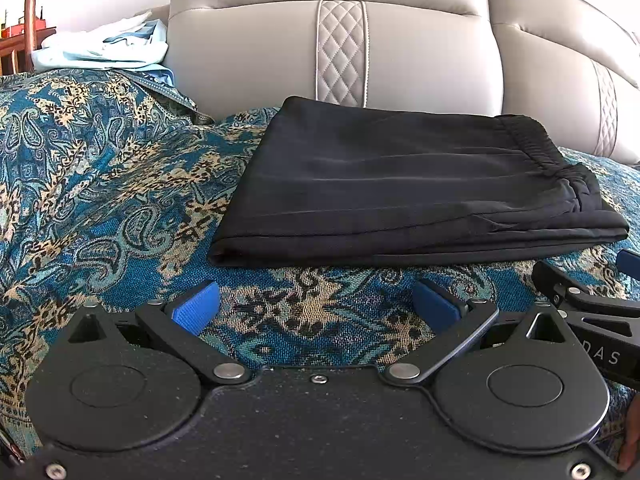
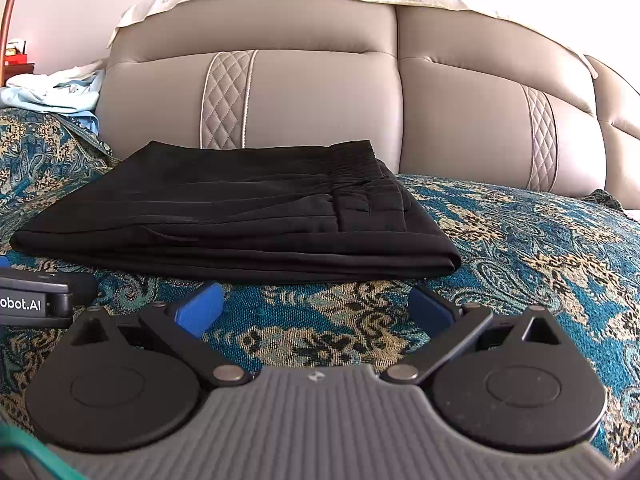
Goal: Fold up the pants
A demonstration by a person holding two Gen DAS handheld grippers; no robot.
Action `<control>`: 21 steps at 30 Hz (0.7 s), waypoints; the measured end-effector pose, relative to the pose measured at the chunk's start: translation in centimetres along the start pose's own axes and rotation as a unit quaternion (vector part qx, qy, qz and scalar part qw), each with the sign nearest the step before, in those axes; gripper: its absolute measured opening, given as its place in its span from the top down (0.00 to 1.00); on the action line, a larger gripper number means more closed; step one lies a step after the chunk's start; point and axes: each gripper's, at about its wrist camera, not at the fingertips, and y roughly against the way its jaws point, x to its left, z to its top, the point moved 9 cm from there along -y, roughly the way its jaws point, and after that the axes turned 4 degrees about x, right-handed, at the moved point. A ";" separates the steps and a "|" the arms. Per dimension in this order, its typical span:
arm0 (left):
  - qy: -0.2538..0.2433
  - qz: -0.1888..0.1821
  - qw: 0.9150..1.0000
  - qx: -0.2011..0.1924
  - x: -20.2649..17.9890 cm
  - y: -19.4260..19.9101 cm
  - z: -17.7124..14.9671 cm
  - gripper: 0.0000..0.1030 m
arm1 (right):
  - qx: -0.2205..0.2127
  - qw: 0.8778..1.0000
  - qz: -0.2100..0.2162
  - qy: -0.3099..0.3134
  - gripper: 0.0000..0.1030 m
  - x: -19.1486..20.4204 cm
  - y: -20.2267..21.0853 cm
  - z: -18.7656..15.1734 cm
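From the left wrist, the black pants (image 1: 404, 188) lie as a compact layered rectangle on the paisley bedspread (image 1: 100, 184), elastic waistband (image 1: 536, 148) at the right, just beyond the left gripper (image 1: 316, 306) — its blue pads spread wide, holding nothing. From the right wrist, the same bundle (image 2: 240, 216) sits near the padded headboard (image 2: 320, 92), edges roughly squared; the right gripper (image 2: 316, 306) is likewise spread and empty. The folding looks essentially finished — at most a tidy-up remains.
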 end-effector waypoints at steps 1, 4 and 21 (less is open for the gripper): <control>0.000 0.000 1.000 0.000 0.0 0.0 0.0 0.00 | 0.000 1.000 0.000 0.000 0.00 0.0 0.0 0.0; -0.001 -0.001 1.000 -0.001 -0.1 0.0 0.2 0.00 | 0.000 1.000 0.000 0.000 0.00 0.0 0.0 0.0; -0.002 -0.001 1.000 -0.002 -0.1 0.1 0.1 0.00 | -0.002 1.000 -0.004 -0.001 0.00 0.0 -0.1 0.1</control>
